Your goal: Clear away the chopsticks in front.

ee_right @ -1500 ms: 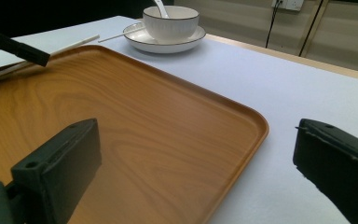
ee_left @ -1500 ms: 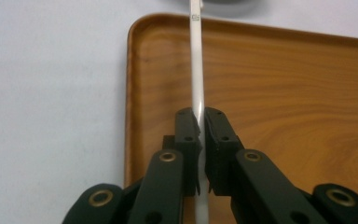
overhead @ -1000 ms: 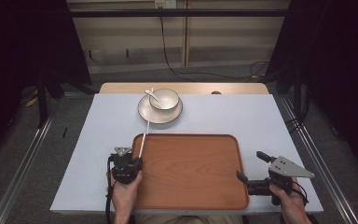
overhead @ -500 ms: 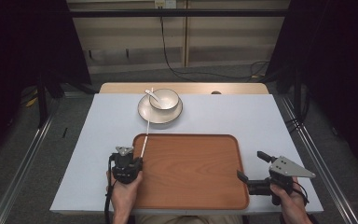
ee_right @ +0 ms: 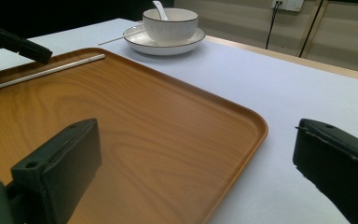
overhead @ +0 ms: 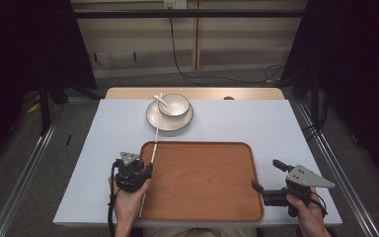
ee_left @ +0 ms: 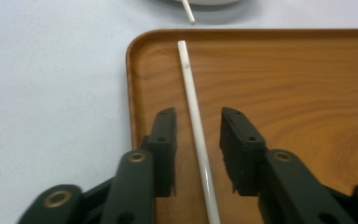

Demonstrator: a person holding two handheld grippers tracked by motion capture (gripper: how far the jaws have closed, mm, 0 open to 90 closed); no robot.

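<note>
A wooden tray [overhead: 202, 182] lies at the near edge of the table. A thin white chopstick [ee_left: 196, 121] lies along its left side. My left gripper [ee_left: 199, 116] straddles the chopstick; its jaws have just been opening and stand clear of it on both sides. In the high view this left gripper [overhead: 145, 169] sits at the tray's left rim. A second chopstick [overhead: 158, 121] leans from the table onto a white plate [overhead: 153, 118], which carries a bowl [overhead: 173, 104] with a spoon [overhead: 160, 100]. My right gripper [overhead: 266, 174] stands wide open at the tray's right edge, nothing between its fingers [ee_right: 60, 163].
The pale table cover [overhead: 256, 123] has bare room right of the plate and on both sides of the tray. A wooden strip [overhead: 246, 93] borders the far edge. Metal rails run along the floor on both sides.
The left gripper's jaws have spread apart and let go of the chopstick, which now rests on the tray. Both hands have stayed in place.
</note>
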